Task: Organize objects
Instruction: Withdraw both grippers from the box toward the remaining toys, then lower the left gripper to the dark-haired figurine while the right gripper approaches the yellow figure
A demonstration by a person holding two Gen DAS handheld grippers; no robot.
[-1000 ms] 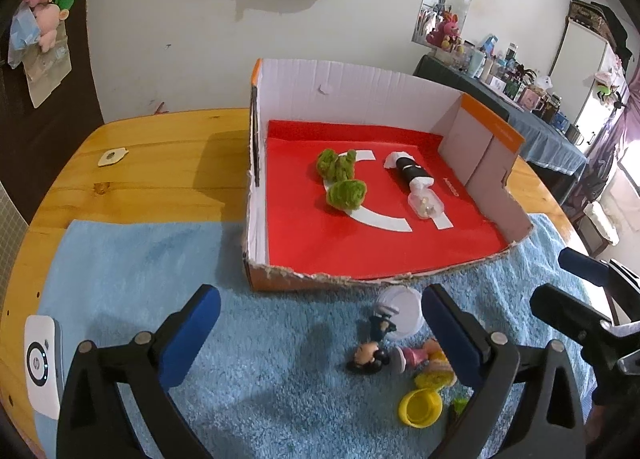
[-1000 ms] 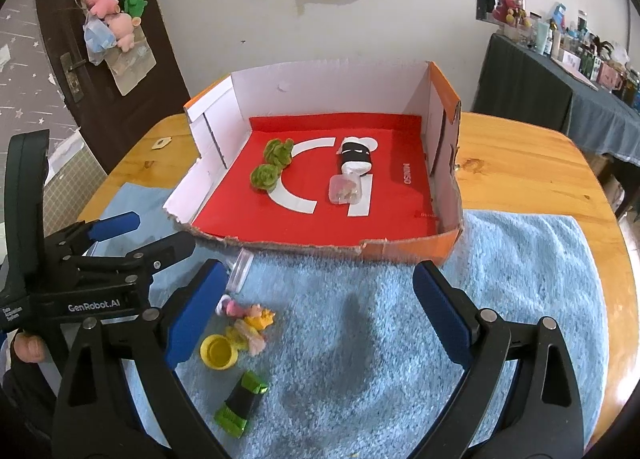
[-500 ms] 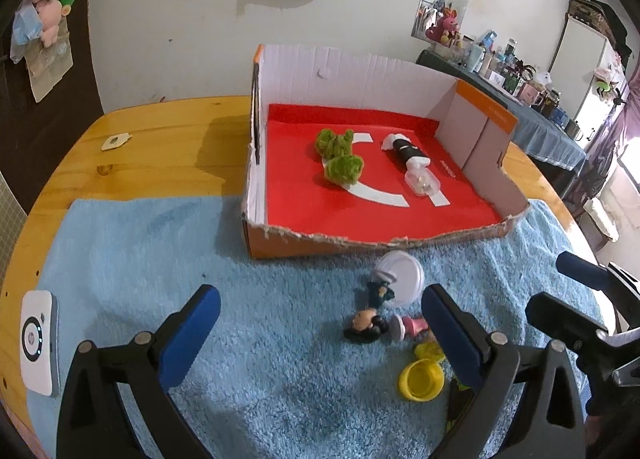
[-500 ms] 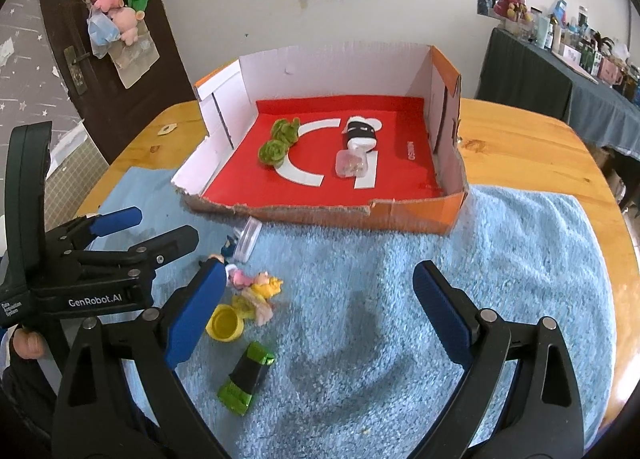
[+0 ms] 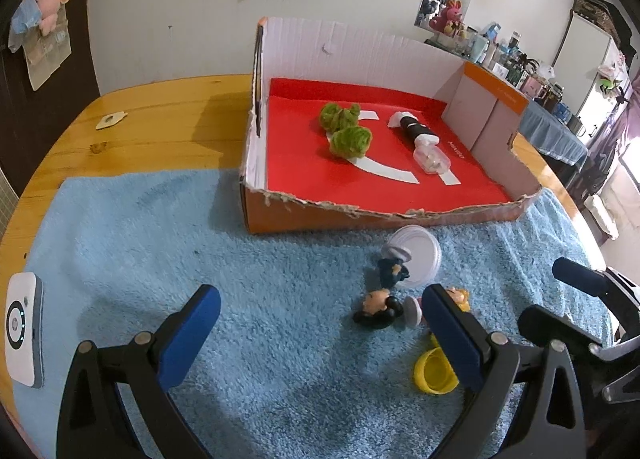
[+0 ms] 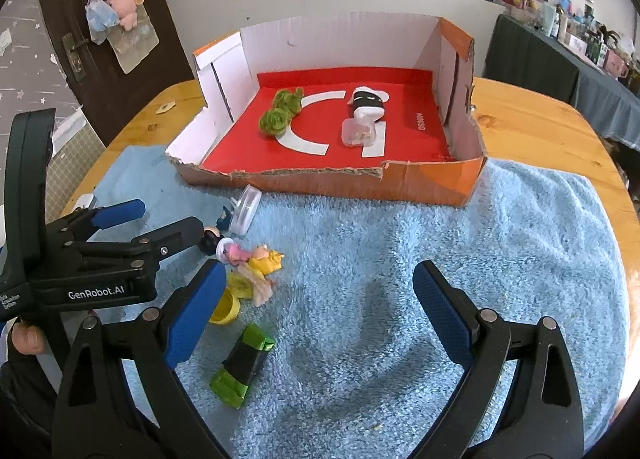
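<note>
An open cardboard box with a red floor holds two green pompoms and a black-and-white bottle. On the blue towel in front of it lie a clear round lid, small figurines, a yellow cup and a green-black tube. My left gripper is open, just left of the toys. My right gripper is open above the towel, right of them.
A white device lies at the towel's left edge. The round wooden table carries the towel and box. A wall stands behind the box, a dark door at the left, a cluttered counter at the right.
Both grippers have moved closer to the towel and the toys. The box and toys appear larger and nearer. Nothing was grasped.
</note>
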